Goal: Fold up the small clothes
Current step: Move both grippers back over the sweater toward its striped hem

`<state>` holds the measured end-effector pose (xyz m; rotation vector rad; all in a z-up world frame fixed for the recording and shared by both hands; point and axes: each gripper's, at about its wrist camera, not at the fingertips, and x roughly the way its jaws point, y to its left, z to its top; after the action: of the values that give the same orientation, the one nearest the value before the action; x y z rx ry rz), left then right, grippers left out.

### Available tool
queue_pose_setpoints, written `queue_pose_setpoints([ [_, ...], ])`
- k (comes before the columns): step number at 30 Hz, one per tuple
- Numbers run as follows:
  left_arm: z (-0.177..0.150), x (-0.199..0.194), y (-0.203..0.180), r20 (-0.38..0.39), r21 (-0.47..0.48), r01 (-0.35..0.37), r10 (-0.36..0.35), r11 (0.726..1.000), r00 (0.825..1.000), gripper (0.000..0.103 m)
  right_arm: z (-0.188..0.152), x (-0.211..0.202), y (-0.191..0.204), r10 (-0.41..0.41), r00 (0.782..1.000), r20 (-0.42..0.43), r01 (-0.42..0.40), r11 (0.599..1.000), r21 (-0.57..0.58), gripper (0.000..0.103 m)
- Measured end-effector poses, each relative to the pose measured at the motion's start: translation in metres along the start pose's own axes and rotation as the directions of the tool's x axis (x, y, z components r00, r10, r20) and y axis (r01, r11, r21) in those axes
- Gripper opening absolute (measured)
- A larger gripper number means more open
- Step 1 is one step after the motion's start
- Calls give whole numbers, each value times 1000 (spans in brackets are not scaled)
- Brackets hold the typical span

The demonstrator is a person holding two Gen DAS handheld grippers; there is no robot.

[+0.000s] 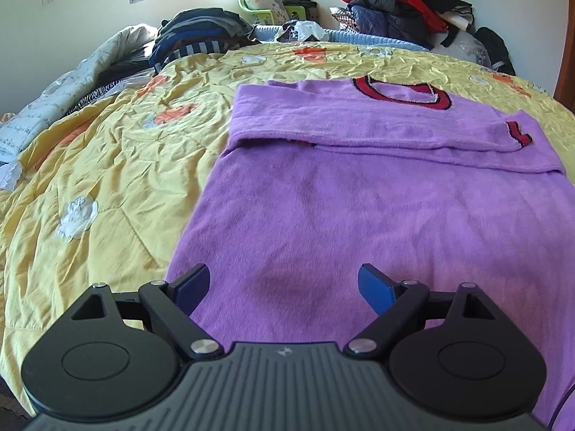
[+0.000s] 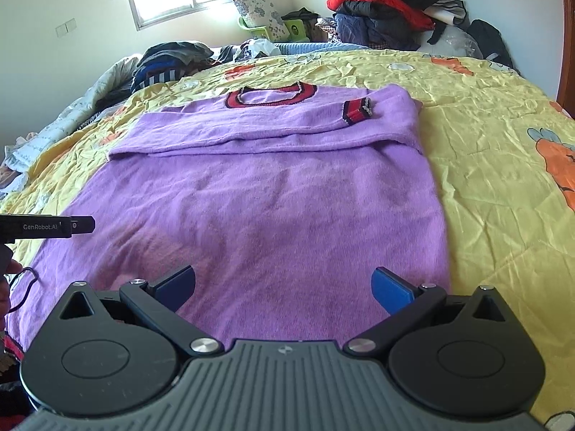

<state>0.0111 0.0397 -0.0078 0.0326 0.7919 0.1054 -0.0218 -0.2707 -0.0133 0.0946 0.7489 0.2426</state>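
A purple knitted sweater (image 1: 359, 194) lies flat on the yellow bedspread (image 1: 107, 165), red-trimmed collar (image 1: 402, 93) at the far end. Both sleeves are folded across the chest, one red cuff (image 1: 519, 133) showing at the right. It also shows in the right wrist view (image 2: 273, 194). My left gripper (image 1: 284, 283) is open and empty, just above the sweater's near left hem. My right gripper (image 2: 284, 283) is open and empty above the near right hem. The left gripper's body (image 2: 46, 228) shows at the left edge of the right wrist view.
A heap of dark clothes (image 1: 201, 32) lies at the bed's far left, beside a crumpled white quilt (image 1: 54, 93). A pile of red and black jackets (image 1: 399, 3) stands at the far right. A green basket with a pillow (image 1: 262, 0) sits by the wall.
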Motion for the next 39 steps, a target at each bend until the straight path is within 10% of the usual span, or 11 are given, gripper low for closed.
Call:
queue_pose_setpoints([
  [39,-18,-13,18,-11,53,-40,40,998,999,90,-14,-26,-34,39,999,23,-40,996,74,103],
])
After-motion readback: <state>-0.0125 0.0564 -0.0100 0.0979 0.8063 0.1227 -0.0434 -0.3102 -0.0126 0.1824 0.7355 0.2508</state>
